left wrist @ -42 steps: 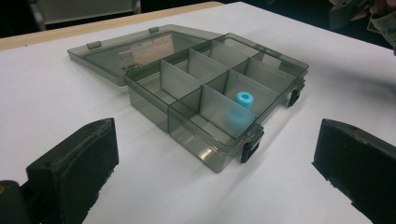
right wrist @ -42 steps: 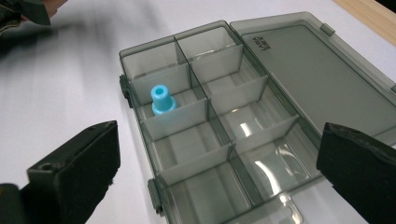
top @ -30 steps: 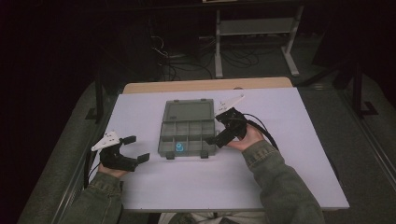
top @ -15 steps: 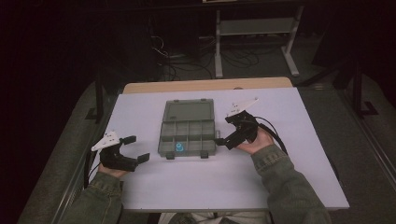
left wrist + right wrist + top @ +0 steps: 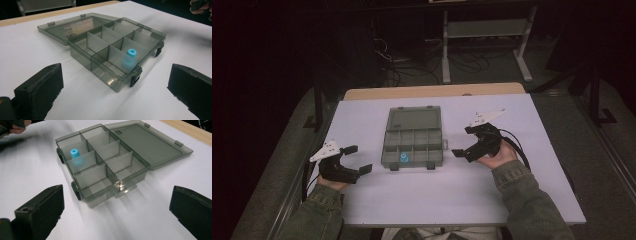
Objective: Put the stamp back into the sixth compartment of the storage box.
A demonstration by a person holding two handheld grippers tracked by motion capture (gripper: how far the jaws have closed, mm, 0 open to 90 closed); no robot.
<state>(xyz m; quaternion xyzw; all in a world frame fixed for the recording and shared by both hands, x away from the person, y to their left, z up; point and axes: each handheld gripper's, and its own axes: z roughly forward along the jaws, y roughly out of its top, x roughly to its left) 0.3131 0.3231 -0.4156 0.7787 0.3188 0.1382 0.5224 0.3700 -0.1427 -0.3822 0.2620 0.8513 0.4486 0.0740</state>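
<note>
The left hand-held gripper (image 5: 358, 159) rested released on the counter (image 5: 422, 200), left of the box (image 5: 412, 137). The box lay open at centre, a blue bead (image 5: 403, 158) in a near compartment. The right hand-held gripper (image 5: 463, 141) hovered released just beside it. A careless approach could knock the light box askew.

Dim light is falling on the white surface (image 5: 437, 195) while the surroundings are sinking into near black. The right gripper view is smearing with motion blur, and a small glare is glinting on the grey box (image 5: 120, 187).
</note>
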